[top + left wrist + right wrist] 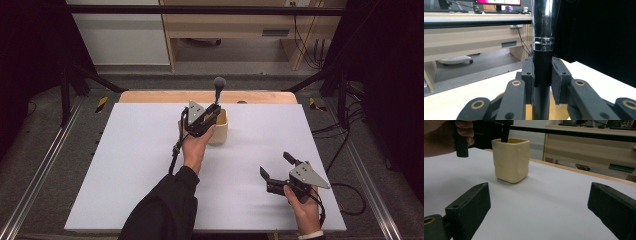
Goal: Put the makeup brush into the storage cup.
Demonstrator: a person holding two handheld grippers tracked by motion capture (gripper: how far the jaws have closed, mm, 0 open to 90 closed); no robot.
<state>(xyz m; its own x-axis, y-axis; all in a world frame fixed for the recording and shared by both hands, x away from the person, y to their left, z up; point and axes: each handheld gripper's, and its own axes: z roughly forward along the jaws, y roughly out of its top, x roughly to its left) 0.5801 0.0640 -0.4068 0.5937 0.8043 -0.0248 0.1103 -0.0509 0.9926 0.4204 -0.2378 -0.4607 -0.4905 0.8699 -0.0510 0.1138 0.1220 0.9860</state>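
left gripper [207,119] clamps the brush [218,89] upright in the yellow cup [222,131]; release remains. right gripper [275,167] rests open, empty.

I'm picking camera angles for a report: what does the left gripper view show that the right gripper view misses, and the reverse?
Left gripper view alone: the left gripper with its fingers pressed on a black-and-chrome handle, and a desk with monitors behind.

Right gripper view alone: the right gripper open above the white table, and the cream cup's outer walls.

Both: the handle, the white tabletop and the wooden furniture beyond.
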